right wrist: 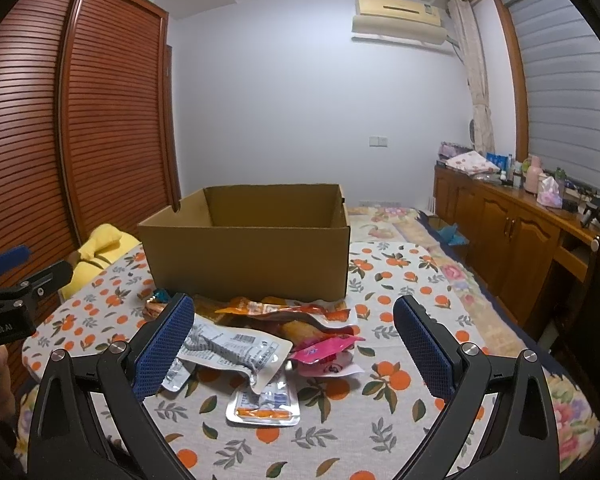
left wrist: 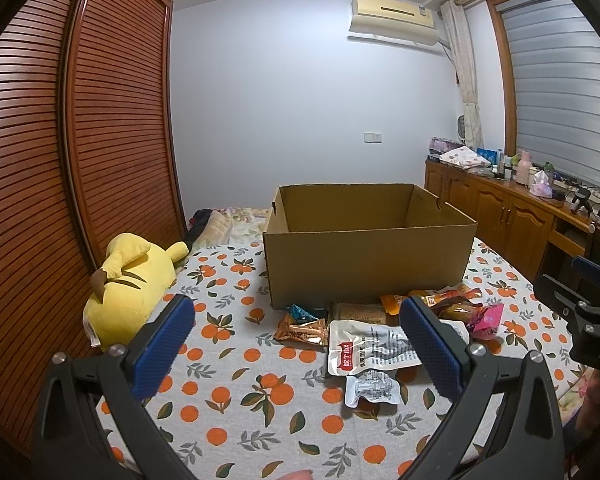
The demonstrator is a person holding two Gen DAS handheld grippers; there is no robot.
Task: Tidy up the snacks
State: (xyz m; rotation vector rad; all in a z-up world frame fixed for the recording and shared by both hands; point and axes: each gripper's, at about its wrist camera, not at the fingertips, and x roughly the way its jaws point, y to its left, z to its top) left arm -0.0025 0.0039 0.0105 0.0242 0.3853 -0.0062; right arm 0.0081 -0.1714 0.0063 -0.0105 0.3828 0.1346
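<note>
An open cardboard box (left wrist: pixel 364 264) stands on the orange-print tablecloth (left wrist: pixel 236 408); it also shows in the right wrist view (right wrist: pixel 252 264). Several snack packets lie in front of it: a silver pouch (left wrist: pixel 364 350), a small silver packet (left wrist: pixel 374 390), a brown packet (left wrist: pixel 302 330), a pink packet (left wrist: pixel 488 320). The right wrist view shows the silver pouch (right wrist: pixel 240 350), a pink packet (right wrist: pixel 324 350), an orange packet (right wrist: pixel 276 308) and a clear packet (right wrist: pixel 266 408). My left gripper (left wrist: pixel 296 344) is open and empty above the cloth. My right gripper (right wrist: pixel 294 348) is open and empty above the packets.
A yellow plush toy (left wrist: pixel 132 284) lies at the table's left edge. A slatted wooden wardrobe (left wrist: pixel 80 140) stands on the left. A wooden cabinet (left wrist: pixel 508 212) with clutter runs along the right. A bed (right wrist: pixel 412 224) lies behind the table.
</note>
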